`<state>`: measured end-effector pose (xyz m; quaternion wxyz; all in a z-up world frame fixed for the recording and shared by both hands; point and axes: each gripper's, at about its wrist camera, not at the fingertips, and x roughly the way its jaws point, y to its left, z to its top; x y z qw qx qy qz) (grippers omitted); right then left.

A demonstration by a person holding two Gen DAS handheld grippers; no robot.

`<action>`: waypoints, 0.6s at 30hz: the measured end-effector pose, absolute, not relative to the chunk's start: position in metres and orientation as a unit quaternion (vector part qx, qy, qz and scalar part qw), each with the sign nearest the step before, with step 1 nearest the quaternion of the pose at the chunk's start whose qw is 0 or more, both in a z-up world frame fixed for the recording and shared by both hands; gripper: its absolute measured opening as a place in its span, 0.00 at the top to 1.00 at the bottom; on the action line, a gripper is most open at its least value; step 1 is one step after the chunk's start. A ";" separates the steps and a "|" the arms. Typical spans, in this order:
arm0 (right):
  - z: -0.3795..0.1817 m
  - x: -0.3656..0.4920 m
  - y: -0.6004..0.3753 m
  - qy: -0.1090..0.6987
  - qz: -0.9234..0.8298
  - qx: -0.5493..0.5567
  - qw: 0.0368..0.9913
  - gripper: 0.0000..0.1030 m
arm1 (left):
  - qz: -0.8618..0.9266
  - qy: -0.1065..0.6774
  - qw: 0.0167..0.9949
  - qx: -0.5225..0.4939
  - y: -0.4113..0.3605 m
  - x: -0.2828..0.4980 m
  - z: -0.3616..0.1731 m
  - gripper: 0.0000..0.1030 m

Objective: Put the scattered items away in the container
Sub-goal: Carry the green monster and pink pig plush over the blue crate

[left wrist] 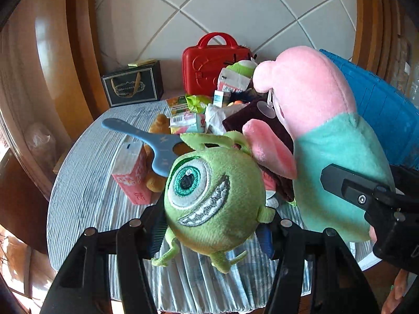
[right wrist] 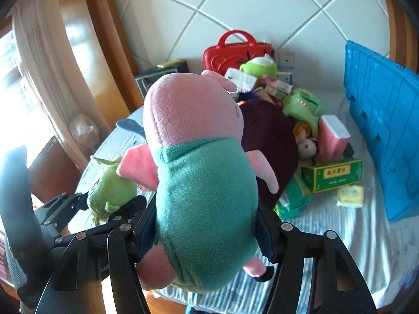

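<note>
My left gripper (left wrist: 213,225) is shut on a round green one-eyed monster plush (left wrist: 209,191) and holds it above the striped tablecloth. That plush also shows in the right wrist view (right wrist: 110,191), between the left gripper's fingers (right wrist: 65,204). My right gripper (right wrist: 207,225) is shut on a pink pig plush in a teal shirt (right wrist: 199,157), gripped around its lower body with the head pointing away. In the left wrist view the pig plush (left wrist: 327,141) hangs just right of the monster, almost touching it. The blue plastic crate (right wrist: 379,130) stands at the right.
On the round table (left wrist: 86,183) lies a pile: a maroon plush (right wrist: 267,141), a green dinosaur plush (right wrist: 303,107), a green box (right wrist: 332,174), pink boxes (left wrist: 131,175) and a blue comb (left wrist: 141,141). A red case (left wrist: 209,62) and a black gift box (left wrist: 131,86) stand by the wall.
</note>
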<state>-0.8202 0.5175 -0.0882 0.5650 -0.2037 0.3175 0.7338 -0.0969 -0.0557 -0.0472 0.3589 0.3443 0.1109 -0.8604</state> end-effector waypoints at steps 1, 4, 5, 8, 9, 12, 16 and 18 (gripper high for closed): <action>-0.078 -0.814 0.515 0.311 0.735 -0.198 0.569 0.39 | -0.862 0.110 0.360 0.339 -0.051 -0.101 -0.039 0.45; -0.046 -0.798 0.504 0.285 0.737 -0.180 0.586 0.39 | -0.868 0.104 0.360 0.327 -0.038 -0.114 -0.018 0.45; -0.037 -0.793 0.503 0.277 0.736 -0.174 0.592 0.39 | -0.871 0.101 0.357 0.321 -0.034 -0.118 -0.010 0.45; -0.012 -0.778 0.503 0.251 0.732 -0.156 0.614 0.39 | -0.883 0.083 0.353 0.297 -0.030 -0.137 0.011 0.45; -0.004 -0.773 0.504 0.242 0.729 -0.150 0.623 0.39 | -0.887 0.077 0.350 0.290 -0.030 -0.144 0.019 0.45; 0.019 -0.757 0.511 0.225 0.715 -0.133 0.648 0.39 | -0.898 0.065 0.339 0.271 -0.029 -0.168 0.040 0.45; 0.043 -0.733 0.523 0.207 0.694 -0.117 0.680 0.39 | -0.910 0.048 0.322 0.258 -0.029 -0.206 0.063 0.45; 0.052 -0.718 0.527 0.207 0.681 -0.108 0.694 0.39 | -0.913 0.047 0.307 0.263 -0.026 -0.226 0.070 0.45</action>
